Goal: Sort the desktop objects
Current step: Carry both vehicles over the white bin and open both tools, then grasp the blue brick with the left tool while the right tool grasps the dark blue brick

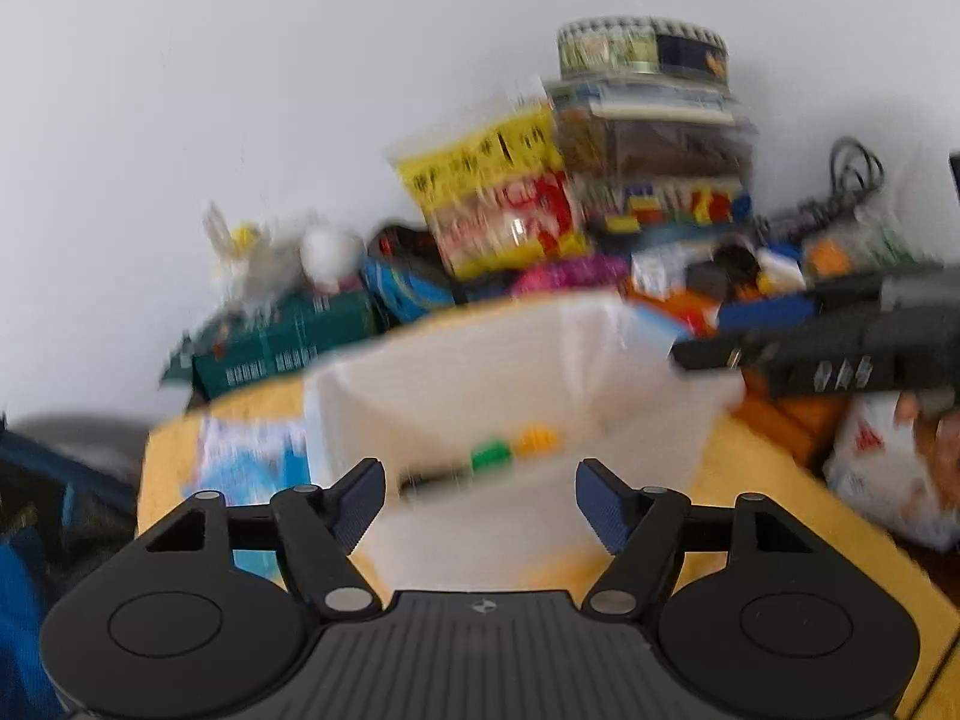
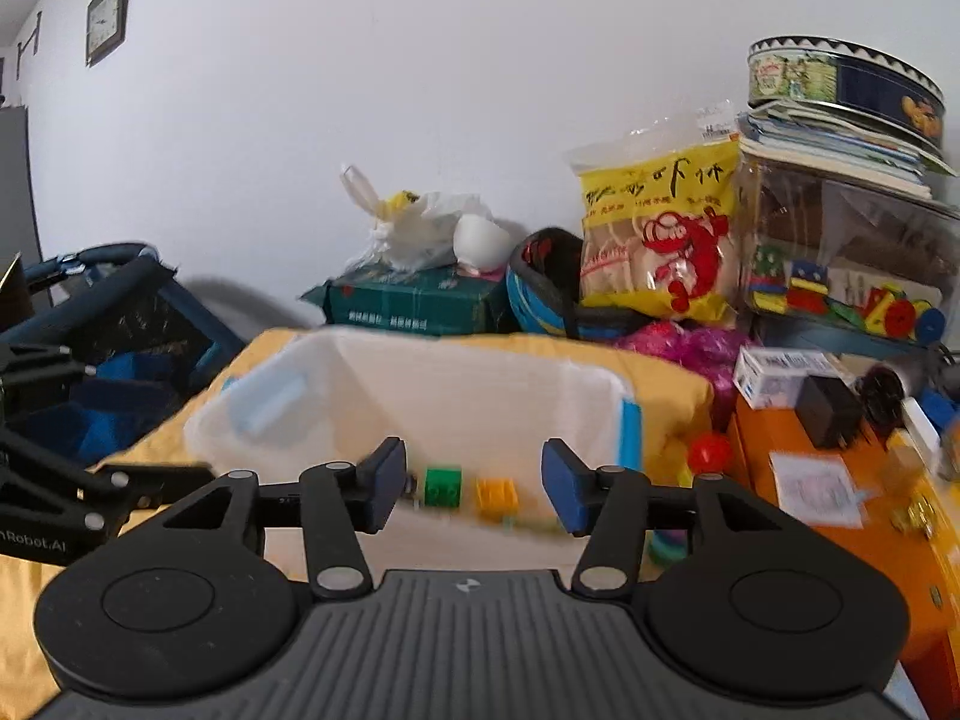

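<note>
Translucent white bin [image 2: 420, 384] with pale blue handles, green brick [image 2: 443, 486] and orange brick [image 2: 497, 498] inside, left gripper [image 1: 480, 501] and right gripper [image 2: 472, 483] spread wide, empty.

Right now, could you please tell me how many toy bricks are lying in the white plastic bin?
2 visible: a green brick on the bin floor and an orange brick just to its right. The right gripper blocks part of the floor, so more may be hidden.

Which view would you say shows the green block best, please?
The right wrist view: the green block is fairly sharp inside the bin, studs visible. The left wrist view shows it only as a motion-blurred green smear.
</note>
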`<state>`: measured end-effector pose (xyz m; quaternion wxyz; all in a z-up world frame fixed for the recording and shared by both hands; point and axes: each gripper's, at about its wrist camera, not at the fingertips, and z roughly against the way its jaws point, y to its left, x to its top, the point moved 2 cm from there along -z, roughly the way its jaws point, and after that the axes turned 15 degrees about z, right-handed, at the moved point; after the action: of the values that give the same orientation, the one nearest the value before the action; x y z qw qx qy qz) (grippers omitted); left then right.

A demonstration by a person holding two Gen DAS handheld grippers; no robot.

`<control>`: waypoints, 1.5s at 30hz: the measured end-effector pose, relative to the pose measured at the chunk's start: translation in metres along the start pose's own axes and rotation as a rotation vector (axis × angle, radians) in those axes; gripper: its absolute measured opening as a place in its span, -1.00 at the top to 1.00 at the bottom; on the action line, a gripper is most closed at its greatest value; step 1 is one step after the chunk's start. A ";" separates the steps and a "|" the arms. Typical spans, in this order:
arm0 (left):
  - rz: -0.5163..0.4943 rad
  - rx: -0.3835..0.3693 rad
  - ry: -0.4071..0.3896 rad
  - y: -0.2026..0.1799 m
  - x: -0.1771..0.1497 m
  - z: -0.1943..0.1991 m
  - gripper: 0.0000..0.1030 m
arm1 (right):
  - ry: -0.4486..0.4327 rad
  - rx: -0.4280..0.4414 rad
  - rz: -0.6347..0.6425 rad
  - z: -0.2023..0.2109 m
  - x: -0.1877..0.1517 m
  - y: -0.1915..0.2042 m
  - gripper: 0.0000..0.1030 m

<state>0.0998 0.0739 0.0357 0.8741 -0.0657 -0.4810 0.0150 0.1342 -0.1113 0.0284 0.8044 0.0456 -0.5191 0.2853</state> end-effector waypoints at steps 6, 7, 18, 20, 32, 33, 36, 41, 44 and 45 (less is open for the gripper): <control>-0.035 -0.003 0.189 0.003 -0.074 -0.003 -0.43 | 0.131 0.068 0.060 0.023 -0.058 0.028 -0.02; -0.069 0.004 0.208 0.004 -0.084 -0.004 -0.43 | 0.164 0.095 0.067 0.026 -0.071 0.034 -0.02; -0.528 -0.065 0.284 0.008 -0.112 -0.039 -0.38 | 0.296 0.245 0.128 0.036 -0.116 0.091 0.01; -0.596 -0.120 0.333 0.004 -0.115 -0.048 -0.24 | 0.302 0.224 0.156 0.033 -0.115 0.097 0.02; -0.202 -0.118 0.395 0.039 -0.065 -0.049 0.41 | 0.321 0.180 0.108 0.031 -0.119 0.095 0.02; -0.161 -0.121 0.388 0.039 -0.062 -0.037 0.42 | 0.318 0.178 0.104 0.031 -0.119 0.094 0.02; -0.038 -0.147 0.387 0.036 -0.063 -0.005 0.42 | 0.320 0.182 0.087 0.029 -0.121 0.090 0.02; 0.324 -0.217 0.461 0.037 -0.095 0.014 0.42 | 0.333 0.201 0.073 0.026 -0.126 0.087 0.00; 0.427 -0.208 0.539 0.029 -0.129 0.007 0.42 | 0.336 0.207 0.079 0.023 -0.126 0.087 -0.01; 0.429 -0.198 0.534 0.027 -0.134 0.004 0.42 | 0.336 0.210 0.079 0.022 -0.125 0.086 -0.01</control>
<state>0.0253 0.0888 -0.0781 0.9353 -0.2512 -0.2101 0.1338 0.0354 -0.0991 -0.0889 0.8586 0.0606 -0.3464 0.3730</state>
